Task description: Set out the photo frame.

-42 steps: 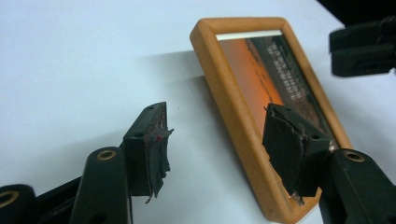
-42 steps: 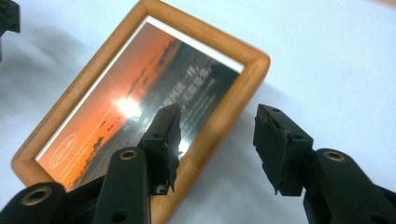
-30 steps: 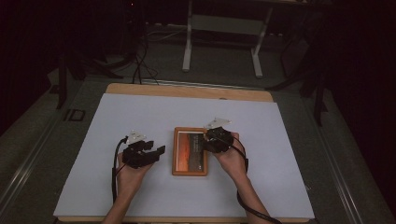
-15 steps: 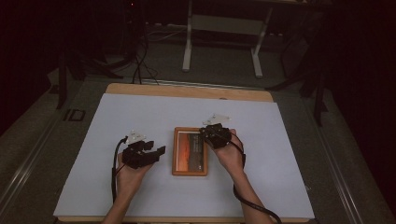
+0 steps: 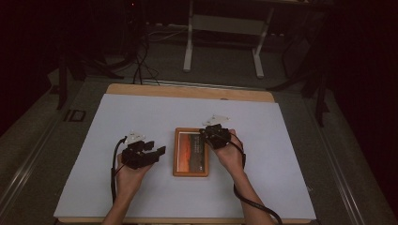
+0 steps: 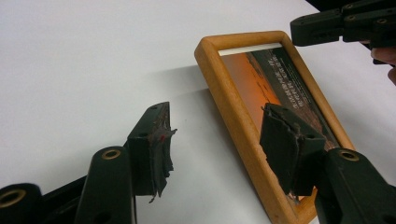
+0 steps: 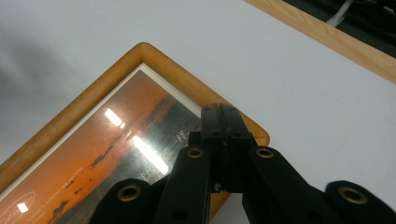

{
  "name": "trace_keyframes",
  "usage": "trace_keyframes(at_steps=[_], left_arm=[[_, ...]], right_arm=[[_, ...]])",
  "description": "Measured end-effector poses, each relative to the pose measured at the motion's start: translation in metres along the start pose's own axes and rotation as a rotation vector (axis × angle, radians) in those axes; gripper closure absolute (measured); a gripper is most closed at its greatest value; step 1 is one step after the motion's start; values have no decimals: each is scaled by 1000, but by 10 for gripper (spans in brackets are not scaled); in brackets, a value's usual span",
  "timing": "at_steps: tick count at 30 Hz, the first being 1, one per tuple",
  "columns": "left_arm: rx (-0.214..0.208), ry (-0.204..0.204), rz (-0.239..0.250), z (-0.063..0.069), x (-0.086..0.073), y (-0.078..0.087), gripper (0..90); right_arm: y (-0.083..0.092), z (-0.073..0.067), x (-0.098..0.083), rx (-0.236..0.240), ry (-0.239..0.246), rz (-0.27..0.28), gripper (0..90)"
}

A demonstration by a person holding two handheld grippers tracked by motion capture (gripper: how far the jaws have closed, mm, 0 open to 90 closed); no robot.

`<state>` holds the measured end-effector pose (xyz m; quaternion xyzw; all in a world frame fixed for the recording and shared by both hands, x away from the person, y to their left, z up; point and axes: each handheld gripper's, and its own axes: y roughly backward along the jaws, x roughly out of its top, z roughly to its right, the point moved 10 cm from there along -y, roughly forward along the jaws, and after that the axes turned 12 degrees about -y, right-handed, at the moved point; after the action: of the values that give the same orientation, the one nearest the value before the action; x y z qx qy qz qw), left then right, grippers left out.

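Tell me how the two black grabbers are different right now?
The left gripper has its jaws apart with nothing between them; the right gripper has its jaws shut together. The left gripper sits over the white table cover beside the wooden picture frame; the right gripper is over the frame's far right corner. Both are black and each is held in a hand.

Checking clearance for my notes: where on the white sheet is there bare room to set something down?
The white sheet lies bare between the picture frame and the table's far wooden edge, and along both outer sides beyond the hands. It is crowded mid-table: the left gripper hangs beside the frame, the right gripper over its far right corner.
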<state>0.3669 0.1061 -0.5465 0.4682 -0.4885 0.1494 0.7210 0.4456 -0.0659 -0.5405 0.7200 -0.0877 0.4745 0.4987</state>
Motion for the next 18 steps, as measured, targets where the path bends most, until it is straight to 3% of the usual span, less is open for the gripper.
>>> trace_keyframes(at_steps=[18], left_arm=[[-8, -14, 1, 4, 1, 1, 433]], right_arm=[[-14, 4, -7, -35, -5, -15, 900]])
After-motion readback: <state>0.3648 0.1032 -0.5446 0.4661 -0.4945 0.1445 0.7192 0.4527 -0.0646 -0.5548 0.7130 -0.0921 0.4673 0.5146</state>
